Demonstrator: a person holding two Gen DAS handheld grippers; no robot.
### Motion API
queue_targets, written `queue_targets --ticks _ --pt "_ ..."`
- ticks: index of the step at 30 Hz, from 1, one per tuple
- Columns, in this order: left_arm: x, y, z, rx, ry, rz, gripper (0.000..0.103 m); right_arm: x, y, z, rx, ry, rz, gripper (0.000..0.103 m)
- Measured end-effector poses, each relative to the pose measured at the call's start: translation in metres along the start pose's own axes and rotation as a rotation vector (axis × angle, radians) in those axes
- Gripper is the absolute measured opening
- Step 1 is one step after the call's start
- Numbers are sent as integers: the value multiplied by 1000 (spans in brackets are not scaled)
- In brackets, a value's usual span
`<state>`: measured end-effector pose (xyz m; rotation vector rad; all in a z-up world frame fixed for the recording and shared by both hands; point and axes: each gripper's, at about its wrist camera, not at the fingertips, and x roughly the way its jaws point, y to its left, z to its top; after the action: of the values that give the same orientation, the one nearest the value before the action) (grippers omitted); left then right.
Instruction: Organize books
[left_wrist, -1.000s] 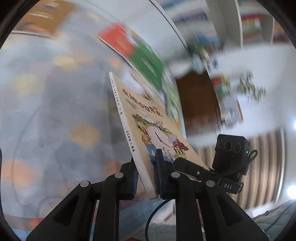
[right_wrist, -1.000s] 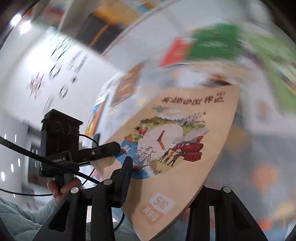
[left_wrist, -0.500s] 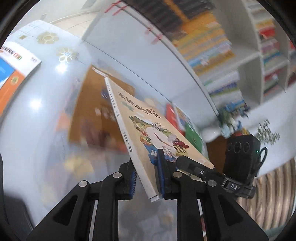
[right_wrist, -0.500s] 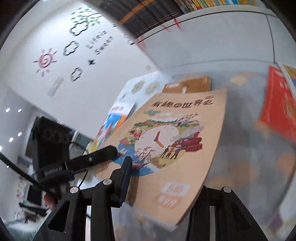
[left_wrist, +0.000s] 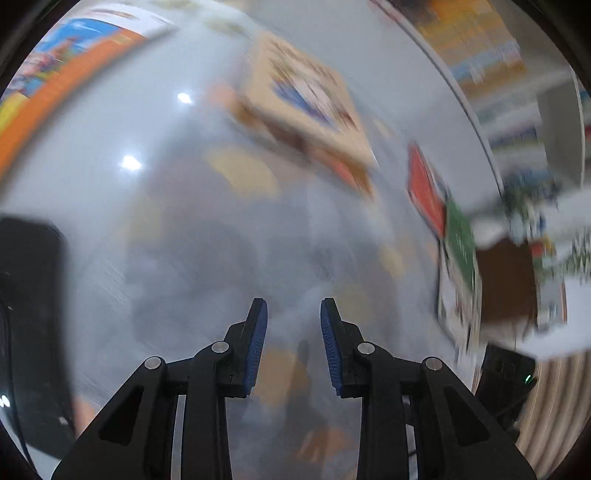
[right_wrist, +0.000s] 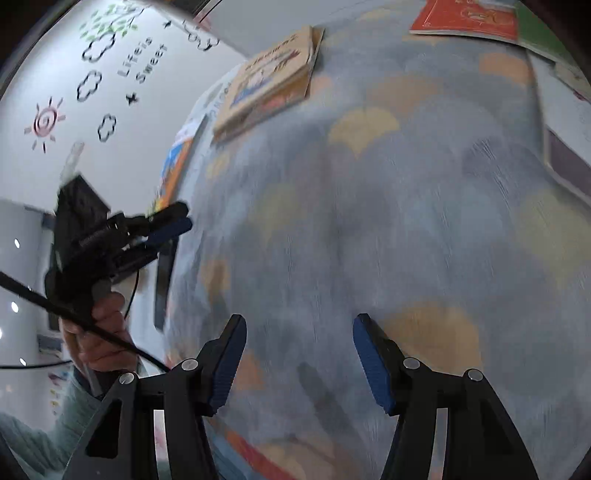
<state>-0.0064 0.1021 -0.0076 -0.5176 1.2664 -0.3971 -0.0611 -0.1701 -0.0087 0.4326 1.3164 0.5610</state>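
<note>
Both claws are opening and empty: left claw, right claw. The tan book tops a stack at 11 o'clock on the surface. Select the red book at 1 o'clock; approach its edge squarely.

Tan book apparently atop another, far across the rug.

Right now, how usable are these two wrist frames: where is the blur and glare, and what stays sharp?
Left wrist view: heavy motion smear over the tan book stack and red book, two glare spots on the table, only the left gripper crisp. Right wrist view: milder blur, the tan stack recognisable, right gripper sharp, strong fisheye bending at the edges.
</note>
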Motion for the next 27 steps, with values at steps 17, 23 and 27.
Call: queue_targets --ticks 17,23,27 --pt "34 -83 -74 255 143 7 26 -2 21 -45 -186 -29 -224 73" --pt "39 -91 -81 278 155 8 26 6 33 -41 -186 -25 -235 73" --pt "45 -103 -79 306 170 7 26 -2 26 -50 -163 -27 -258 73"
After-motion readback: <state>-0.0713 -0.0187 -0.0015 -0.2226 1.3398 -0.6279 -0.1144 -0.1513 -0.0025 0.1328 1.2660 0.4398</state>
